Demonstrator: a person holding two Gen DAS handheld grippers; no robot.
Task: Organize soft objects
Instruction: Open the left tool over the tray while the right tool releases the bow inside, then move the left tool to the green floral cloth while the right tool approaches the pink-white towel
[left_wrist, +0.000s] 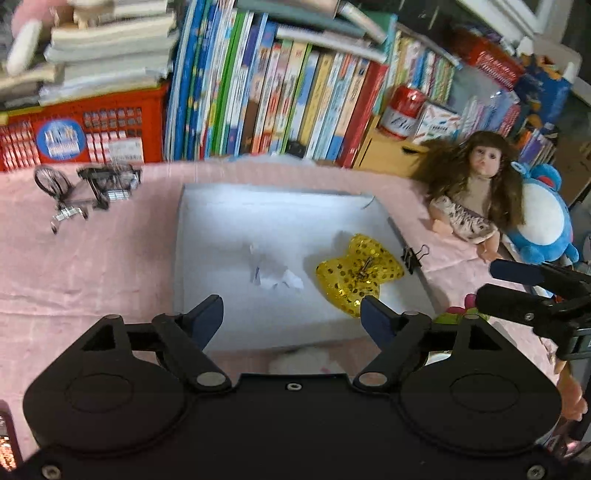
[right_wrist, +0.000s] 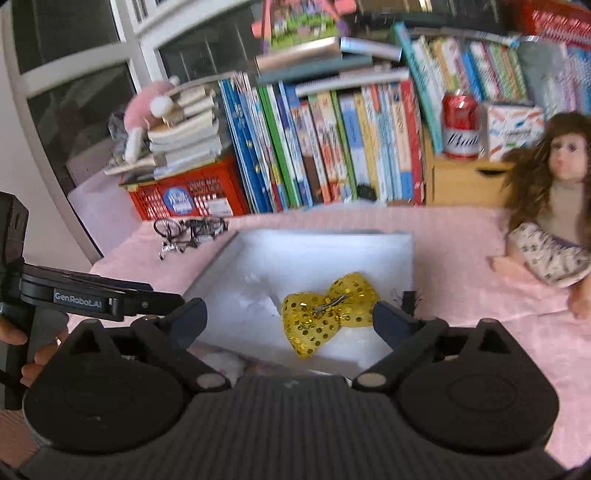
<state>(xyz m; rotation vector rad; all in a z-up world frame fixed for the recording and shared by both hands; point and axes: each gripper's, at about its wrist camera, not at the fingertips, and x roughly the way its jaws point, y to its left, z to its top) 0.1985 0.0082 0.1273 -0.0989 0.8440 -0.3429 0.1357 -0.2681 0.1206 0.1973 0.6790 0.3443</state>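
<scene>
The white tray (left_wrist: 207, 236) on the pink cloth (left_wrist: 92, 266) serves as the landmark. Inside it, toward its right side, lies the yellow sequined bow (left_wrist: 358, 271) with a small metal clip at its centre; a bit of crumpled white paper (left_wrist: 275, 275) sits in the tray just left of the bow. A black binder clip (left_wrist: 413, 254) grips the tray's right rim.

The left gripper (left_wrist: 291, 314) hangs over the tray's near edge, jaws spread wide with nothing between them — the bow lies beyond its right fingertip, apart from it. The right gripper (right_wrist: 290, 317) is likewise wide open and empty, hovering at the tray's near edge, with the bow seen between its 2 fingertips but untouched.

Right of the tray a long-haired doll (left_wrist: 476, 184) sits on the cloth, a blue plush toy (left_wrist: 546, 218) just beside it. Left of the tray's far corner stands a small wire bicycle model (left_wrist: 81, 188). Behind the tray runs a row of upright books (left_wrist: 277, 99), with a red crate (left_wrist: 85, 129) to their left and a red can (left_wrist: 402, 110) to their right.
</scene>
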